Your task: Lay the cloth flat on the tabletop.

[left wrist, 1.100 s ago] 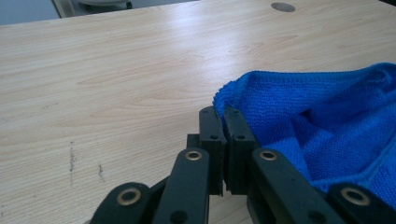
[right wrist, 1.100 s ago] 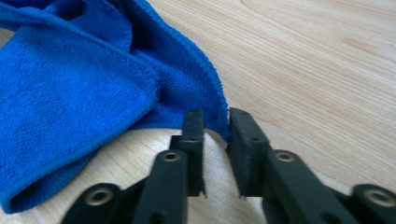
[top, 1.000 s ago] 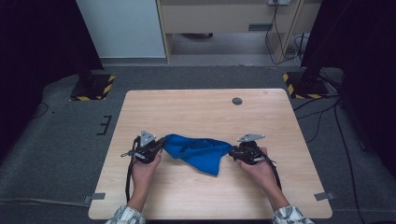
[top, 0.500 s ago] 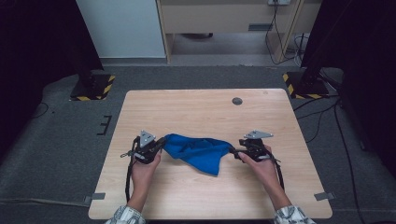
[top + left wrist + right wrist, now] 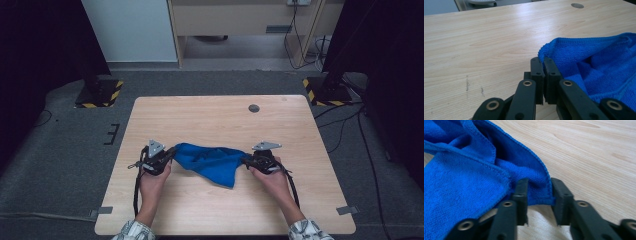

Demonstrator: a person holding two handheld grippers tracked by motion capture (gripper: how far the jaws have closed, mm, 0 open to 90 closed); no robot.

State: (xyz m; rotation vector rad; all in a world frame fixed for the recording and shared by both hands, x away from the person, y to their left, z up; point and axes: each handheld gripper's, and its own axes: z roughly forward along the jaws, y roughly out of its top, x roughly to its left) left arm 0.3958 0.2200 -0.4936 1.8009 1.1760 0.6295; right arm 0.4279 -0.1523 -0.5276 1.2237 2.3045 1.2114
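Note:
A crumpled blue cloth (image 5: 212, 162) lies on the wooden table (image 5: 225, 120) between my two grippers. My left gripper (image 5: 172, 152) is shut on the cloth's left corner; in the left gripper view its jaws (image 5: 543, 60) pinch the hemmed edge of the cloth (image 5: 599, 57). My right gripper (image 5: 246, 161) is at the cloth's right end. In the right gripper view its jaws (image 5: 539, 182) have just been closing, and a folded edge of the cloth (image 5: 461, 182) fills the gap between them, touching both pads.
A small round dark grommet (image 5: 254, 108) sits in the table's far right part. Bare wood stretches beyond and in front of the cloth. Dark stands with striped bases (image 5: 100, 95) flank the table on the floor.
The right gripper drew back a little to the right, then came back onto the cloth's right end. The left gripper and the cloth's left corner have stayed put.

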